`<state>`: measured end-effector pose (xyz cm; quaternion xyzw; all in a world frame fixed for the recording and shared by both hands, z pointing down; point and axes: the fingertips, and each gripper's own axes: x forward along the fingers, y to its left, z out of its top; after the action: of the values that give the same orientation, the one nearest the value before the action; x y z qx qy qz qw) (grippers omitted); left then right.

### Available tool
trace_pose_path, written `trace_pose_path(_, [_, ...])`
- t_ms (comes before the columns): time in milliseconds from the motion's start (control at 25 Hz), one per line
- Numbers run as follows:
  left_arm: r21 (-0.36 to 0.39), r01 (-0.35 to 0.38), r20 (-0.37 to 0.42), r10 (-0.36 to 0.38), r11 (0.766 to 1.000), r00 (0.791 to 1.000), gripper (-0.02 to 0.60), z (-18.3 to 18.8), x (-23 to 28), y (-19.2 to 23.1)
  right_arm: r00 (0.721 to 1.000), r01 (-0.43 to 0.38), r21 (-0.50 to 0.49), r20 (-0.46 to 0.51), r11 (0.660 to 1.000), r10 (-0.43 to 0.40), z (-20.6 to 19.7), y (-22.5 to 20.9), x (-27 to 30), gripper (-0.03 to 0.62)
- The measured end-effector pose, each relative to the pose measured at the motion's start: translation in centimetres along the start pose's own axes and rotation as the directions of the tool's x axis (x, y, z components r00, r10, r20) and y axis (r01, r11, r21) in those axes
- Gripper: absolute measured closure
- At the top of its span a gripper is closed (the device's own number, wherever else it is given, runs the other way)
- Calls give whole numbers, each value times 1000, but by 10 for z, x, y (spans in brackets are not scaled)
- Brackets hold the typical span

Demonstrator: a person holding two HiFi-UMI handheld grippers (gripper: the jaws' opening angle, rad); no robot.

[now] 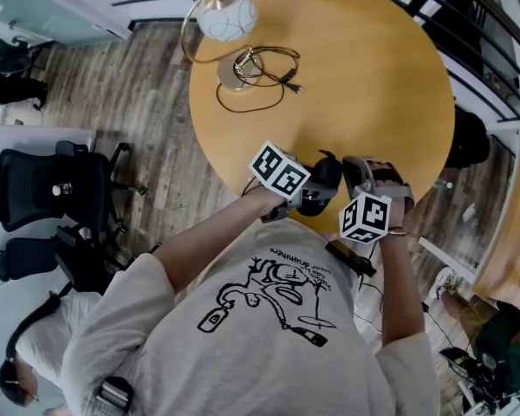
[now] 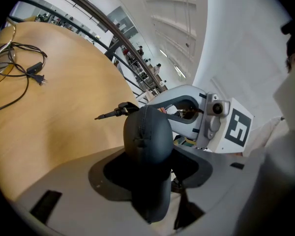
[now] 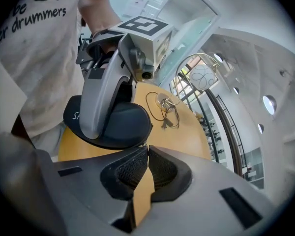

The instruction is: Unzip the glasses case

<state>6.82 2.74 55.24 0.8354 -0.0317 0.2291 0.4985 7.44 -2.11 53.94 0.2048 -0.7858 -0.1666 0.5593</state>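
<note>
The dark glasses case (image 1: pixel 326 172) is up off the round wooden table (image 1: pixel 373 76), near its front edge. My left gripper (image 1: pixel 315 191) is shut on the case (image 2: pixel 147 136), which stands upright between its jaws (image 2: pixel 150 167) with the zip seam facing the camera. My right gripper (image 1: pixel 352 177) is shut, and its tips (image 2: pixel 130 108) sit at the top end of the case. In the right gripper view, its closed tips (image 3: pixel 146 148) pinch a small metal zipper pull (image 3: pixel 145 143) on the edge of the case (image 3: pixel 125 124). The left gripper's grey finger (image 3: pixel 95 109) lies across the case.
A lamp with a white globe (image 1: pixel 225 14) and brass base stands at the table's far left, its black cable (image 1: pixel 273 81) looped beside it. The cable and plug (image 2: pixel 35 75) also show in the left gripper view. Black office chairs (image 1: pixel 48 189) stand on the floor to the left.
</note>
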Motion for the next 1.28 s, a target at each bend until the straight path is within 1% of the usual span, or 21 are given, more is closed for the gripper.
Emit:
trace_pose_path(200, [-1, -10, -32, 9, 1000, 999, 347, -5, 6, 2, 999, 23, -124, -40, 992, -28, 2, 0, 2, 569])
trace_pose_path(240, [1, -12, -35, 13, 1000, 999, 347, -6, 7, 4, 998, 24, -131, -47, 991, -30, 1, 1, 4, 569])
trace_pose_path(280, [3, -15, -37, 15, 1000, 999, 346, -7, 8, 6, 998, 21, -117, -52, 993, -27, -1, 2, 6, 568])
trace_pose_path(320, [5, -19, -38, 19, 1000, 999, 343, -8, 9, 8, 998, 15, -80, -53, 997, -19, -3, 3, 8, 568])
trace_pose_path(400, [4, -27, -38, 27, 1000, 999, 337, -12, 12, 16, 999, 3, 36, -50, 999, -1, -8, 3, 11, 566])
trace_pose_path(520, [-1, -40, -22, 40, 999, 999, 333, -18, 18, 31, 998, 11, 183, -69, 983, 1, -22, 3, 9, 565])
trace_pose_path(640, [9, -83, 1, 83, 997, 997, 330, -19, 25, 53, 998, 19, 318, -57, 948, -1, -31, 9, 4, 565])
trace_pose_path(720, [15, -119, -3, 119, 993, 993, 328, -20, 30, 69, 1000, 5, 408, -20, 913, 3, -29, 14, 0, 565])
trace_pose_path(800, [18, -143, -18, 143, 990, 990, 327, -21, 37, 83, 1000, -17, 476, 20, 879, 9, -24, 20, -4, 565])
trace_pose_path(1040, [36, -178, -81, 180, 983, 980, 324, -26, 57, 113, 995, -66, 607, 99, 792, 7, -14, 30, -13, 565])
trace_pose_path(1160, [54, -211, -112, 216, 976, 970, 322, -33, 61, 127, 993, -76, 640, 116, 765, 1, -13, 32, -15, 565])
trace_pose_path(1280, [65, -235, -131, 242, 970, 961, 322, -36, 62, 136, 992, -82, 660, 124, 747, -1, -14, 33, -17, 565])
